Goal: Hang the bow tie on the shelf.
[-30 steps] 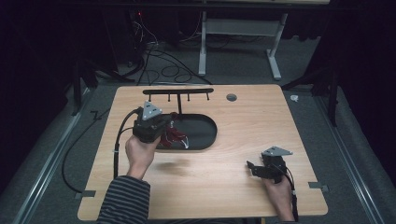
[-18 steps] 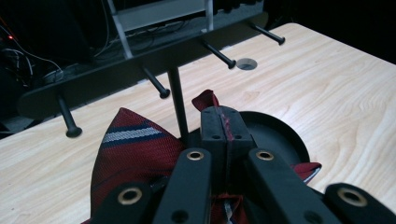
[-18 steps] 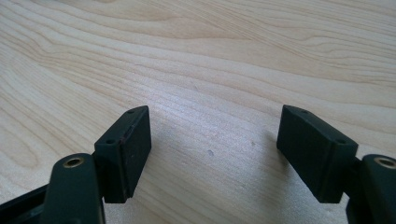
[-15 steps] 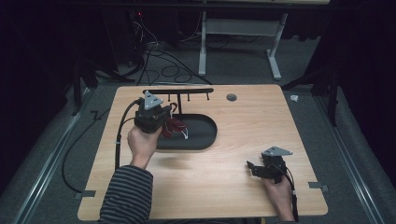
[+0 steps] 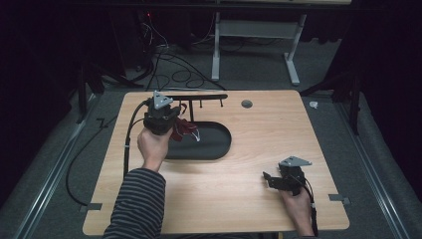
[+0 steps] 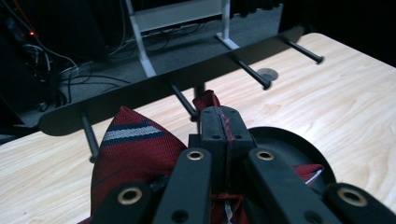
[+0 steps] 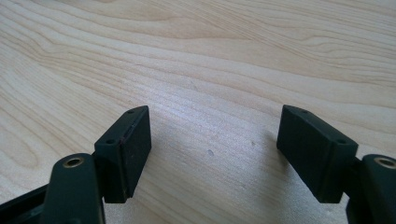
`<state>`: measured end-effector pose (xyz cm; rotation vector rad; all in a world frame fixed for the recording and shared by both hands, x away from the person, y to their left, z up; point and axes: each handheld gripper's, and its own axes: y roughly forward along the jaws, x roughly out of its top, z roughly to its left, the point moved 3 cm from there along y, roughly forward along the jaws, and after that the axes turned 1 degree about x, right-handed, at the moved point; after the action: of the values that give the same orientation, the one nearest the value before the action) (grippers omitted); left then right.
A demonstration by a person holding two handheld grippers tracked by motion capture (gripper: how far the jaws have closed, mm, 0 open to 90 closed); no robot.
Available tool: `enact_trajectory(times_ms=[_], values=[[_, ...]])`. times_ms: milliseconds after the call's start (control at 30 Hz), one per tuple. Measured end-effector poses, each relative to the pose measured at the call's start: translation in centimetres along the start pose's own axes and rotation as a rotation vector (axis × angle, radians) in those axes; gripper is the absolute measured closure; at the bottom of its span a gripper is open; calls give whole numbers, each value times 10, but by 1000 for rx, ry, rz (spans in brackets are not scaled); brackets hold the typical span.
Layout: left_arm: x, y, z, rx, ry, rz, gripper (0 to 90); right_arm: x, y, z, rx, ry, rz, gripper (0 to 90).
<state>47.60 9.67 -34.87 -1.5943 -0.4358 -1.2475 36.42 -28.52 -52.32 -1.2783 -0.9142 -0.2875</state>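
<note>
Pinched tight between the jaws of the left gripper (image 6: 219,135): a dark red tie (image 6: 133,154) with blue and white stripes. Jaws pressed together on the cloth, a thin red edge peeking out of the crack between them. More red cloth bunched low by the jaws and puffed out to one side of them. In the high view, held up in the left gripper (image 5: 171,124), with the tie (image 5: 186,128) hanging just under it, over the near end of a black oval tray (image 5: 219,144).

Just past the jaw tips: the round rim of the tray (image 6: 299,149), with a bit of red cloth lying in it. A little farther: a long black rack (image 6: 154,91) with thin pegs sticking out toward the gripper. One peg (image 6: 184,100) right in front of the jaw tips, close to the tip of the tie. Touching or not, hard to tell. Beyond the rack: a small grey round cap (image 6: 267,73) set in the wooden table (image 6: 350,107).

Well apart, at the near right part of the table: the right gripper (image 5: 278,180) in the other hand. Jaws spread wide (image 7: 212,154), nothing between them but bare wood just below.
</note>
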Motion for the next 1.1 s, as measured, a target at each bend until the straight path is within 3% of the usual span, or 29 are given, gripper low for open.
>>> enact_trajectory(times_ms=[700,1100], values=[[-5,26,11,110,-42,37,896,0,0,0,1,-1,0,277],[-8,33,14,131,-45,71,885,0,0,0,1,-1,0,277]])
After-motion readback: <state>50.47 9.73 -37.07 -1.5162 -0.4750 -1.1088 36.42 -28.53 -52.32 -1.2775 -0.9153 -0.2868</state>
